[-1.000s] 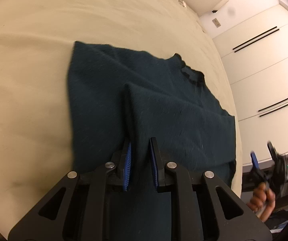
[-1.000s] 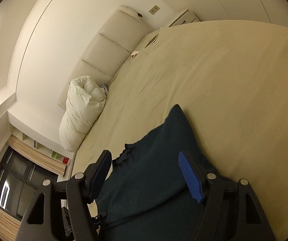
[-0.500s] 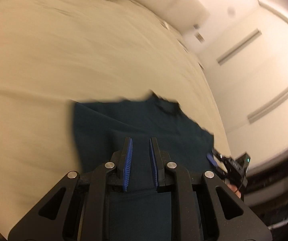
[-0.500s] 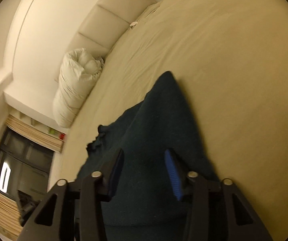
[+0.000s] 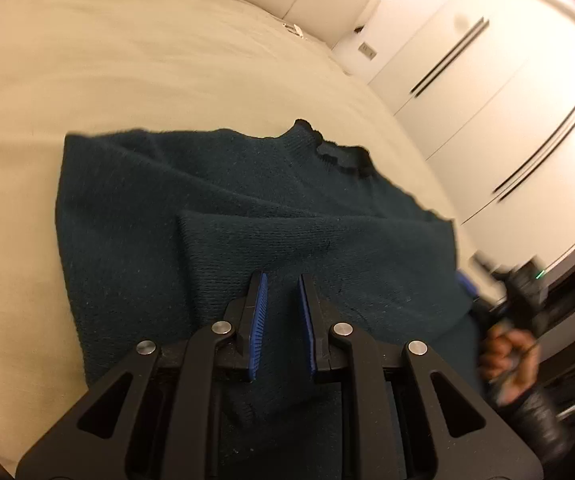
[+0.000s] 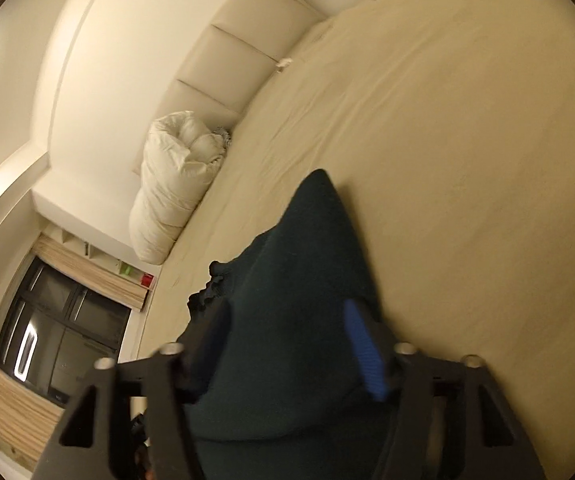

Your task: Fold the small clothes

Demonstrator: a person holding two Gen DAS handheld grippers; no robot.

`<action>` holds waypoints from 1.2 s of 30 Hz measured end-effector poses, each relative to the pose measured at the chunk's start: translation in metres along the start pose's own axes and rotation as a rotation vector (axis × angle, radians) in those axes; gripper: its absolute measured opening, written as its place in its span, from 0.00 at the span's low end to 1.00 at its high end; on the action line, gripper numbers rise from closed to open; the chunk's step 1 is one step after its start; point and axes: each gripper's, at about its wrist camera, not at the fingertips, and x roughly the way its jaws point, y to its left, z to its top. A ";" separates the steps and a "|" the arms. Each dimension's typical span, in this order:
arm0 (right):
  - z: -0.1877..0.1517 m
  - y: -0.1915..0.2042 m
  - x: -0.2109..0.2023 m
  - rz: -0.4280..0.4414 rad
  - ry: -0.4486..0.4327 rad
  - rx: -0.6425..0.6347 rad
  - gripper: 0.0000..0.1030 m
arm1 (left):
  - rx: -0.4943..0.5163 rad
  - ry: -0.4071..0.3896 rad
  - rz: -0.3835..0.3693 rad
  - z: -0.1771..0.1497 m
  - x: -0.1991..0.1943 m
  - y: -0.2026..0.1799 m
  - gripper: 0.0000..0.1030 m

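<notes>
A dark teal knitted sweater (image 5: 247, 216) lies on the cream bed sheet (image 5: 127, 64), collar (image 5: 339, 152) toward the far right. One sleeve is folded across its body. My left gripper (image 5: 281, 284) sits low over the sweater's near part with its jaws narrowly apart and fabric between them. In the right wrist view the same sweater (image 6: 303, 280) fills the space between my right gripper's (image 6: 287, 328) spread fingers. The right gripper also shows in the left wrist view (image 5: 507, 288), held by a hand at the sweater's right edge.
A rolled white duvet (image 6: 175, 184) lies by the padded headboard (image 6: 239, 44). White wardrobe doors (image 5: 507, 100) stand beyond the bed's right side. A dark window (image 6: 47, 344) is at the lower left of the right wrist view.
The left gripper has risen and tilted back, showing more of the sweater and room. The right gripper has closed in over the sweater's edge, its fingers nearer together than a second ago.
</notes>
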 end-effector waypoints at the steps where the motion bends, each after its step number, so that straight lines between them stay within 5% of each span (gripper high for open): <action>1: -0.001 -0.008 -0.004 0.008 -0.001 0.025 0.27 | -0.022 0.005 -0.019 0.000 -0.003 0.007 0.16; 3: 0.000 -0.018 -0.021 0.007 -0.005 0.097 0.38 | -0.047 0.011 -0.015 -0.001 -0.012 0.012 0.16; 7: -0.005 -0.003 -0.083 -0.165 -0.044 0.018 0.66 | -0.066 0.014 0.081 -0.010 -0.050 0.005 0.16; 10: -0.018 0.013 -0.126 -0.221 -0.041 -0.086 0.69 | -0.061 0.010 0.102 -0.025 -0.087 0.001 0.16; 12: -0.031 0.021 -0.151 -0.234 0.008 -0.148 0.74 | -0.050 0.014 0.093 -0.043 -0.112 -0.003 0.25; 13: -0.038 0.022 -0.160 -0.237 0.040 -0.172 0.75 | -0.037 0.014 0.088 -0.052 -0.125 -0.005 0.43; 14: -0.048 0.023 -0.168 -0.237 0.079 -0.202 0.75 | -0.026 0.008 0.082 -0.064 -0.138 -0.007 0.72; 16: -0.069 0.020 -0.184 -0.242 0.149 -0.251 0.75 | -0.028 -0.026 0.074 -0.088 -0.166 -0.007 0.82; 22: -0.108 -0.016 -0.214 -0.223 0.222 -0.158 0.75 | -0.141 0.067 -0.032 -0.160 -0.215 0.009 0.82; 26: -0.124 -0.022 -0.221 -0.201 0.263 -0.157 0.75 | -0.161 0.128 -0.016 -0.197 -0.224 0.012 0.82; 36: -0.152 -0.016 -0.217 -0.183 0.373 -0.167 0.67 | -0.129 0.183 -0.008 -0.217 -0.214 0.000 0.81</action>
